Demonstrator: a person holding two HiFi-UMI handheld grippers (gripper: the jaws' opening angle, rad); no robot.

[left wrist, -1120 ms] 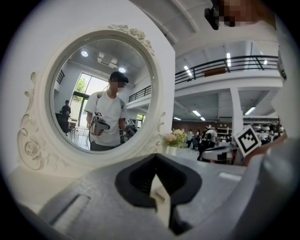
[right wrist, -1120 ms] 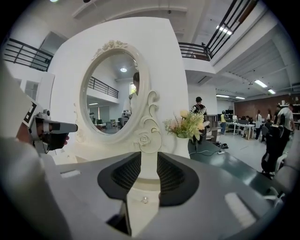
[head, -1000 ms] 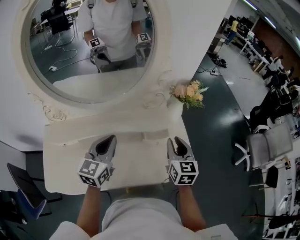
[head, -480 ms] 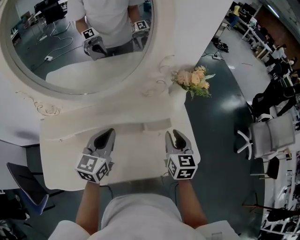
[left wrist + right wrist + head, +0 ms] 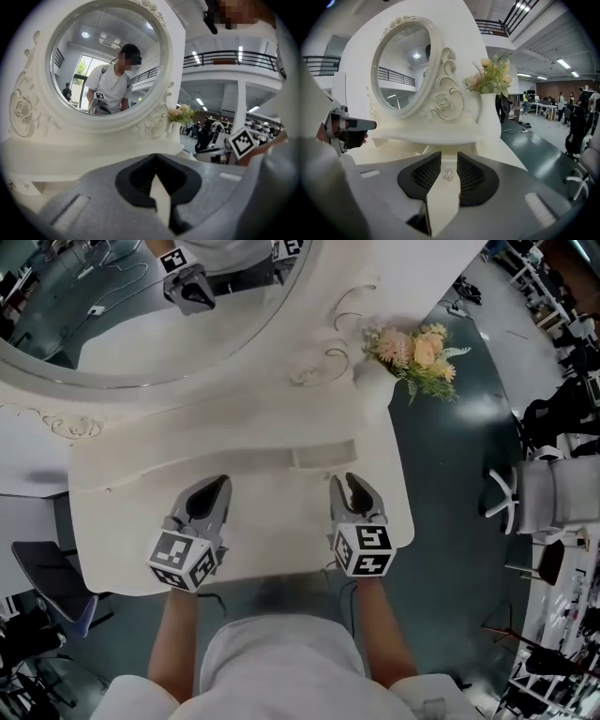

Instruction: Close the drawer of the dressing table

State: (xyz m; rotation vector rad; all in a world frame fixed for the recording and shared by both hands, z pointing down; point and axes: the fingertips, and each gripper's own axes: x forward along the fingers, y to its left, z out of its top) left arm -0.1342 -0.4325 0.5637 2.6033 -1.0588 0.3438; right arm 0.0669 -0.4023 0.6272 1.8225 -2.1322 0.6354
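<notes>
The white dressing table (image 5: 141,521) carries a small drawer (image 5: 321,457) under its mirror shelf, and the drawer front juts out a little. Its small metal knob (image 5: 447,176) shows between the jaws in the right gripper view. My right gripper (image 5: 342,482) hovers over the tabletop just in front of the drawer, its jaws a narrow gap apart with nothing held (image 5: 448,159). Over the tabletop to the left, my left gripper (image 5: 217,486) has its tips meeting and is empty (image 5: 154,159).
An oval mirror (image 5: 112,315) stands behind the tabletop. A white vase of flowers (image 5: 417,352) sits at the table's far right corner (image 5: 491,79). A grey office chair (image 5: 544,502) stands on the floor to the right, a dark chair (image 5: 47,587) to the left.
The head view has tilted down and nearer the table, so the mirror has slid up out of frame. Both grippers hold about the same place over the tabletop.
</notes>
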